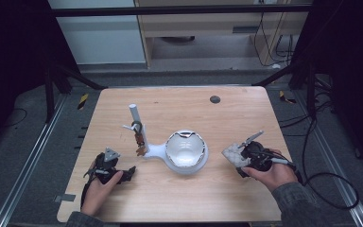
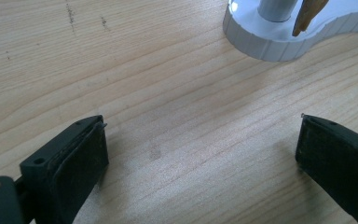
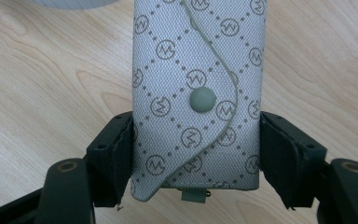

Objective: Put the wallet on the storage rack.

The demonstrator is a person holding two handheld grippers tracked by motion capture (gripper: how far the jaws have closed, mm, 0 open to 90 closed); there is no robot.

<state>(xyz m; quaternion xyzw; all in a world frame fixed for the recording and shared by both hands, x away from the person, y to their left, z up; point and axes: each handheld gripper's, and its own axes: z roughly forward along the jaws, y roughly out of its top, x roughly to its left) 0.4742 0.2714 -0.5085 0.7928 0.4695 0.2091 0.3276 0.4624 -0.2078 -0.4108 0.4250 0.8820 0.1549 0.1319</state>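
The right claw (image 3: 196, 140) is clamped on a pouch (image 3: 198, 88); its two black jaws press the pouch's two long sides, near the end closest to the camera; the pouch is pale grey fabric with a printed diamond pattern of dots and round logos, and a curved flap crosses its face, fastened by a round grey snap (image 3: 202, 100); a small tab pokes out from its near edge. In the high view the right claw (image 1: 241, 156) sits at the bench's right side, held by the right hand (image 1: 269, 174), with the pouch (image 1: 233, 153) sticking out toward the bowl; a cable trails from it off the bench edge.

The left claw (image 2: 200, 149) stands apart, jaws wide with bare wood between them, holding nothing; in the high view the left claw (image 1: 125, 174) lies low at the front left, gripped by the left hand (image 1: 99, 187), a grey plate on top of it.

Just beyond the left claw is a white stand (image 1: 163, 151); its ribbed base (image 2: 279, 42) shows at the top of the left gripper view; a white post (image 1: 135, 118) rises from its left end, with small hooks and a brown thing (image 1: 140, 144) hanging beside it, too small to identify; a shiny bowl (image 1: 185, 149) sits in the stand's round end, between the two claws.

The bench (image 1: 179, 198) is light wood, with a dark round spot (image 1: 214, 99) near its far edge.
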